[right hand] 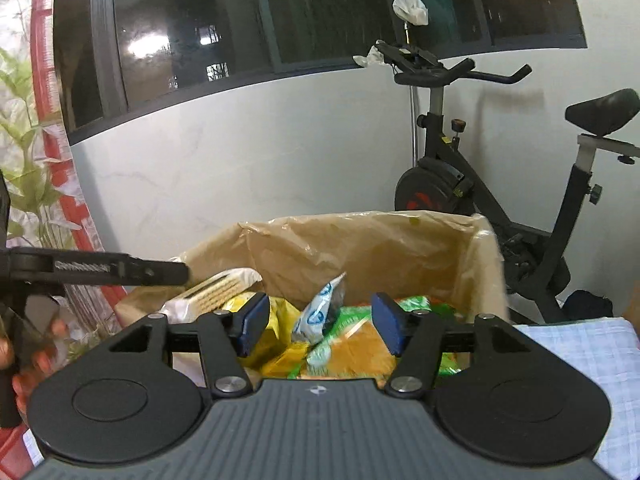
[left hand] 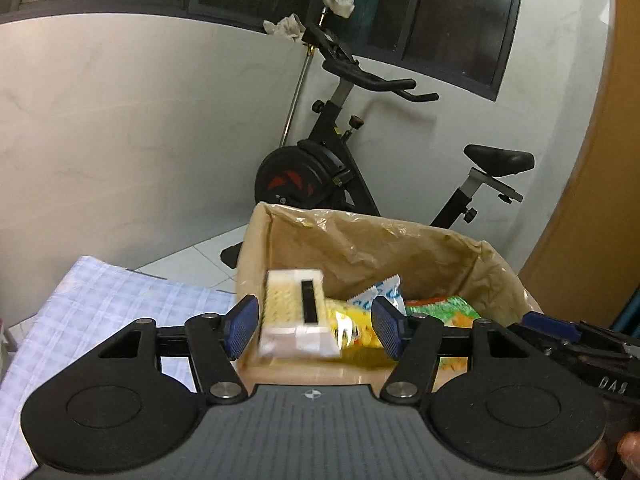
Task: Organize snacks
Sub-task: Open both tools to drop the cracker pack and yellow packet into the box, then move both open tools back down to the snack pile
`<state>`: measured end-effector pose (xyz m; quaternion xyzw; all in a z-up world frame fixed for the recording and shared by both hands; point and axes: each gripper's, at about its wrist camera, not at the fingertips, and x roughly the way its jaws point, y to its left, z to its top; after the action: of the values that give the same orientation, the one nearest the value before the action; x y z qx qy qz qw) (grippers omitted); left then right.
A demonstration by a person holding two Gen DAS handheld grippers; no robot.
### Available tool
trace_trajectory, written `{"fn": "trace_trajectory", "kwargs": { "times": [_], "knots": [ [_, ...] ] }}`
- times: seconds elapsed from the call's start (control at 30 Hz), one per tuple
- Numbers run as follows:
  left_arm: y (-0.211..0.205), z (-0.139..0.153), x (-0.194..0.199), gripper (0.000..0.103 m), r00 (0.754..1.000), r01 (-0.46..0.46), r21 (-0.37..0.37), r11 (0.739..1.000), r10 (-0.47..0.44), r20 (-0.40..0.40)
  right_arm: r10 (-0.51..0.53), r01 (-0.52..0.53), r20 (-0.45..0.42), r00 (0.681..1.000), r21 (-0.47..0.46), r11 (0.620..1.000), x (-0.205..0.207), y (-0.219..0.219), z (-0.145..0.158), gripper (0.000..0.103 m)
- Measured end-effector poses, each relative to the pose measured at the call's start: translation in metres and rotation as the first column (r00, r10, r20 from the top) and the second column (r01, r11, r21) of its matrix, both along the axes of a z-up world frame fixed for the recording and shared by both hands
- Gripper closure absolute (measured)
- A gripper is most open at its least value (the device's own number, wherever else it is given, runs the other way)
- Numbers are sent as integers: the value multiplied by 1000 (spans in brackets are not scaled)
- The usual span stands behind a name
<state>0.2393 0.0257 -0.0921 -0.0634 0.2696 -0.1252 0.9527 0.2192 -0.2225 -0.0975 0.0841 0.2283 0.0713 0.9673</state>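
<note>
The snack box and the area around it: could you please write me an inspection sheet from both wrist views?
Surface: checked cloth beside the box.
Job's things: lined box holds a biscuit pack, blurred between the left jaws, a yellow packet, a white-blue sachet and a green-orange packet.
Clutter: nothing seen.
Grippers: left gripper and right gripper open over the box.
Cables: nothing seen.
Surroundings: exercise bike, window, wall.

A lined box point(left hand: 360, 252) stands on a table beside a checked cloth point(left hand: 112, 304), which lies to its left in the left wrist view. Inside the box lie several snack packets point(right hand: 352, 344), with a wafer pack point(left hand: 294, 312) at their left. Behind the box stands an exercise bike point(left hand: 340, 152) against the wall.
</note>
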Motion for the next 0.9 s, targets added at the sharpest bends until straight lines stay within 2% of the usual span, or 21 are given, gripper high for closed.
{"fn": "trace_trajectory", "kwargs": {
  "times": [0.13, 0.33, 0.53, 0.6, 0.67, 0.8, 0.9],
  "knots": [
    [16, 0, -31, 38, 1000, -18, -14, 1000, 18, 8, 15, -15, 12, 1000, 57, 998, -32, -10, 6, 42],
    [36, -29, -65, 38, 996, -83, -46, 995, 81, -40, 72, -71, -25, 997, 38, 997, -72, -12, -4, 42],
    [39, -86, -78, 38, 977, -128, -45, 991, 118, -175, 92, -94, -207, 974, 0, 996, -91, -17, -56, 42],
    [34, -102, -78, 38, 970, -130, -36, 991, 120, -212, 77, -94, -268, 960, -52, 994, -97, -18, -73, 42],
    [29, -111, -78, 38, 966, -130, -25, 991, 121, -228, 75, -108, -326, 942, -83, 991, -103, -22, -90, 42],
    [22, -123, -76, 38, 961, -113, -9, 994, 107, -254, 82, -131, -416, 906, -91, 987, -112, -32, -111, 42],
    [20, -131, -78, 38, 957, -101, 4, 995, 98, -274, 114, -192, -470, 875, -120, 974, -120, -33, -123, 43]
  ]
}}
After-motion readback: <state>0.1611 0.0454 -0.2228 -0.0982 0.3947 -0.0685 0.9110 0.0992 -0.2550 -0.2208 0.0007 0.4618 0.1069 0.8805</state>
